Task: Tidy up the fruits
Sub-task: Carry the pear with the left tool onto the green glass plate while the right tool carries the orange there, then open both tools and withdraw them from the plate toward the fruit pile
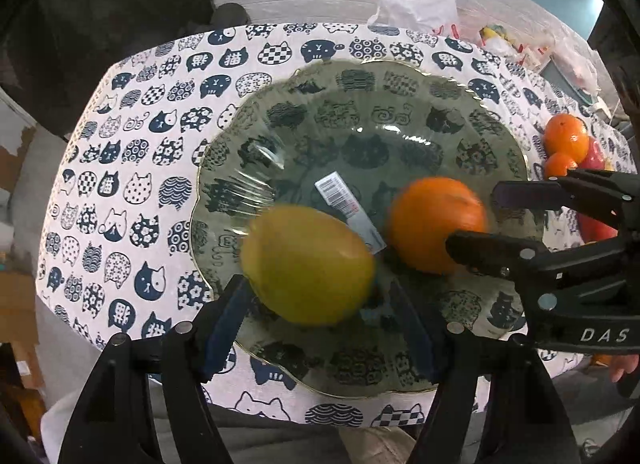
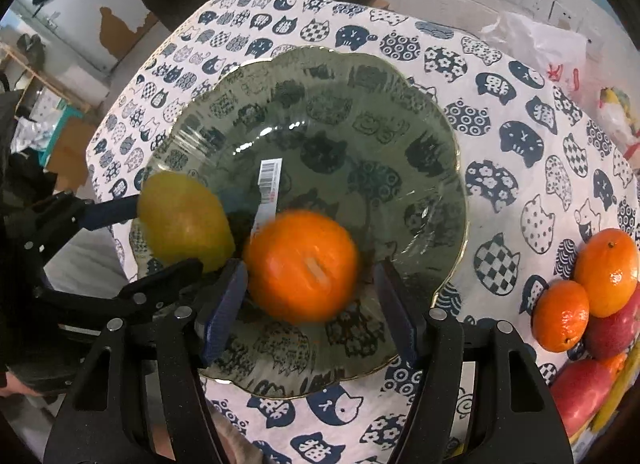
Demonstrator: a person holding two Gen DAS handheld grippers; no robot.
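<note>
On a table covered with a white cloth (image 1: 132, 168) printed with dark blue cat faces sits a wide, scalloped glass bowl (image 1: 496, 136), see-through and gold-rimmed, with a barcode sticker (image 1: 340, 192) on its base. Above the bowl, the left gripper (image 1: 316, 308) has a yellow lemon (image 1: 308, 264) between its blue-padded jaws; the fruit is blurred, one pad lies against it and the other stands off, so the jaws look released. Next to it over the bowl, the right gripper (image 2: 312, 296) frames an orange (image 2: 300, 264), also blurred, with space showing at one pad, its jaws likewise loosened. Outside the bowl, beyond its rim, a small pile of fruit rests on the cloth: two more oranges (image 2: 606, 272) and red apples (image 2: 612, 332). Farther back from the bowl lie crumpled plastic bags (image 1: 416, 12).
</note>
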